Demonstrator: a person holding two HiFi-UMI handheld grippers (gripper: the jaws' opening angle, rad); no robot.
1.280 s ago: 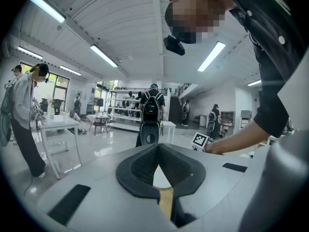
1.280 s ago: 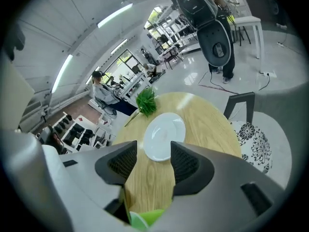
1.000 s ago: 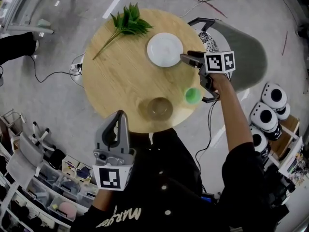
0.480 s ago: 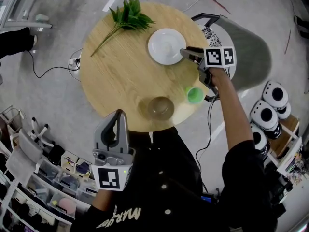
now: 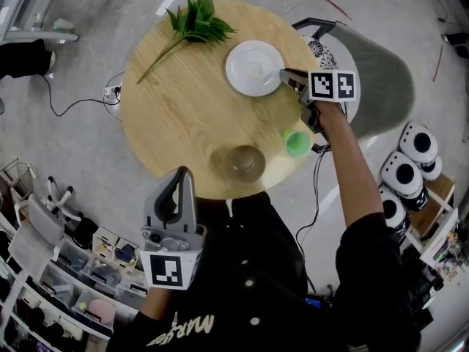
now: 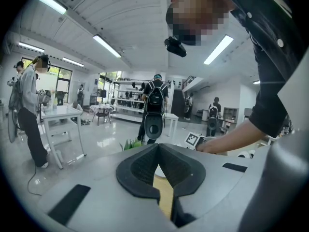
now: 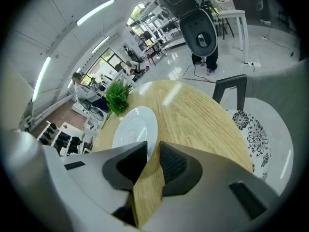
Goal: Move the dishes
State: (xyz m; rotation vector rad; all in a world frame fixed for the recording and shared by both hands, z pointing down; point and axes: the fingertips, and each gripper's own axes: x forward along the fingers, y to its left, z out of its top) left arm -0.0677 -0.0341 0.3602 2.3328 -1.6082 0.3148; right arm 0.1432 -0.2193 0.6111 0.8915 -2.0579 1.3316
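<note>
A white plate (image 5: 253, 67) lies at the far right of the round wooden table (image 5: 183, 116). My right gripper (image 5: 284, 73) is at the plate's right rim. In the right gripper view the plate (image 7: 133, 129) runs in between the jaw tips of the right gripper (image 7: 150, 146). Those jaws have just been closing and now pinch the rim. A green cup (image 5: 295, 143) and a glass bowl (image 5: 244, 163) stand near the table's front edge. My left gripper (image 5: 182, 173) hangs just off that edge. The left gripper (image 6: 158, 145) is shut, with nothing in it.
A leafy green sprig (image 5: 194, 24) lies at the table's far side, just beyond the plate. A grey-backed chair (image 5: 366, 79) stands right of the table. White round machines (image 5: 407, 174) are on the floor at the right, storage bins (image 5: 73, 284) at the lower left. Cables run across the floor.
My right gripper has sunk a little at the plate's right rim and its jaws have narrowed onto it. The left gripper has stayed where it was.
</note>
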